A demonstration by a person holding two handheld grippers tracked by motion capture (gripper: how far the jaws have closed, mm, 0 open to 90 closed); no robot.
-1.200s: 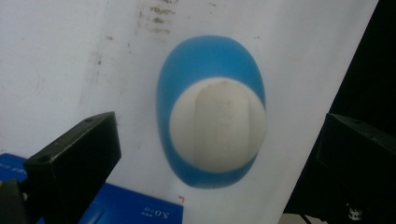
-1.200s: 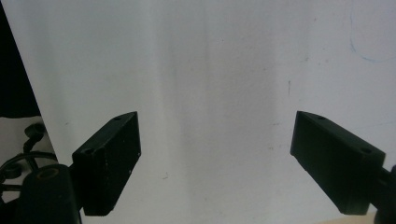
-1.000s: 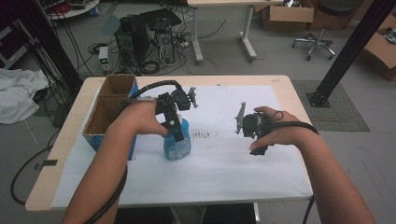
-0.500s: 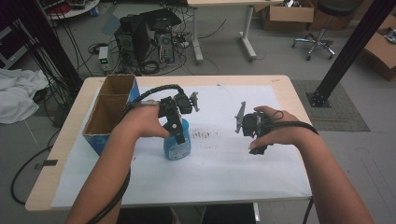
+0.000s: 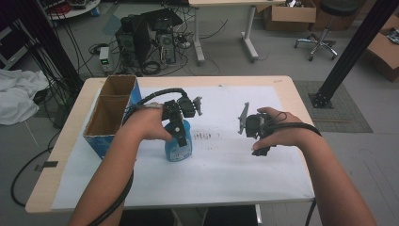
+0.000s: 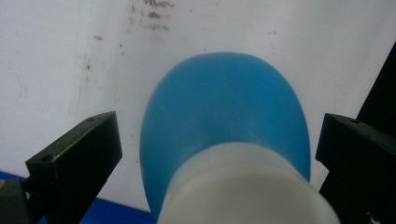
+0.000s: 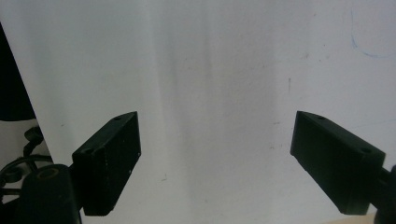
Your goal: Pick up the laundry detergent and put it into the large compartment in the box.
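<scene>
Blue bottle upright on white paper, beside cardboard box. Left gripper over its white neck, jaws spread, not touching. Right gripper released, hovering over bare paper, well apart.

On the white paper I see wide free room in the lower middle of the high view, between my two forearms, and also along the upper middle. At the left, the cardboard box stands as a wall near my left gripper, so passing there is narrow. The blue bottle stands upright just below the frame centre-left and blocks that way; in the left gripper view it sits between the jaws with a gap on each side. Before my right gripper, the paper is bare between the wide-apart jaws.
</scene>
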